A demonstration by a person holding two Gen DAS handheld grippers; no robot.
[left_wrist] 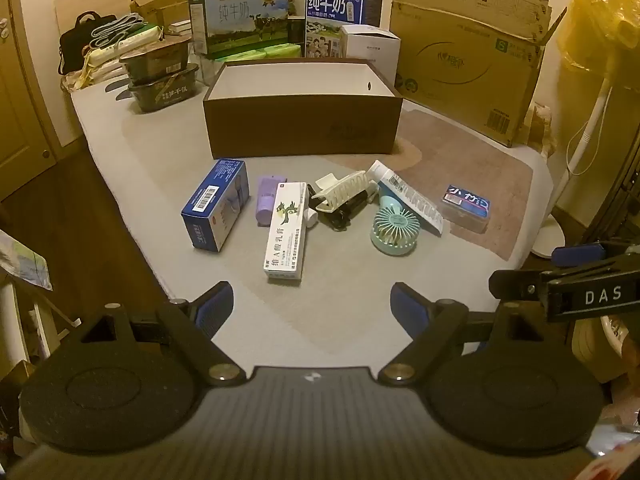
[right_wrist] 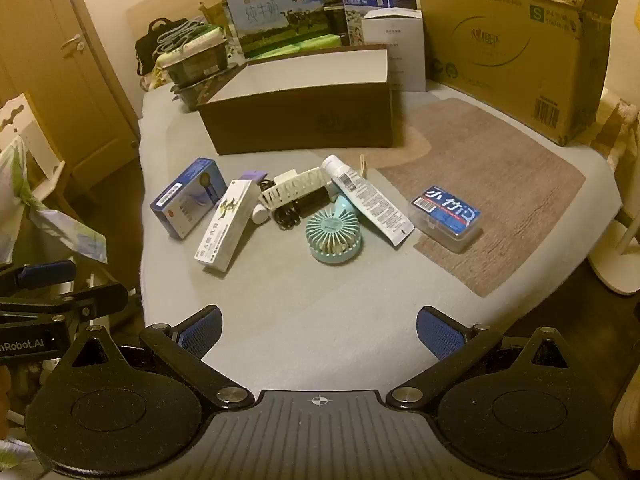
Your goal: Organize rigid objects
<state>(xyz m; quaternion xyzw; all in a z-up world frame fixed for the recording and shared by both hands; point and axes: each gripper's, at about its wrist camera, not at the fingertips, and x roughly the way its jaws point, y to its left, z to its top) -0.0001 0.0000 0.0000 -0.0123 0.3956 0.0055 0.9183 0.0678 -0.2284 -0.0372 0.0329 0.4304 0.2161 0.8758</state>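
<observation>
An open brown box [left_wrist: 304, 128] [right_wrist: 300, 124] with a white inside stands at the back of the grey table. In front of it lie a blue carton [left_wrist: 214, 204] [right_wrist: 184, 202], a long white ointment box [left_wrist: 286, 232] [right_wrist: 226, 226], a purple tube [left_wrist: 268, 198], a white hair claw [left_wrist: 342, 192] [right_wrist: 292, 192], a mint mini fan [left_wrist: 394, 230] [right_wrist: 334, 236], a white tube [left_wrist: 408, 196] [right_wrist: 366, 200] and a clear case with a blue label [left_wrist: 466, 206] [right_wrist: 446, 218]. My left gripper [left_wrist: 312, 306] and right gripper [right_wrist: 320, 330] are open and empty, held short of the items.
Milk cartons [left_wrist: 244, 16], a white box [left_wrist: 370, 46], stacked trays [left_wrist: 160, 76] and a large cardboard box [left_wrist: 468, 48] crowd the table's back. A brown mat [right_wrist: 492, 184] covers the right side. A fan stand [left_wrist: 580, 148] is to the right.
</observation>
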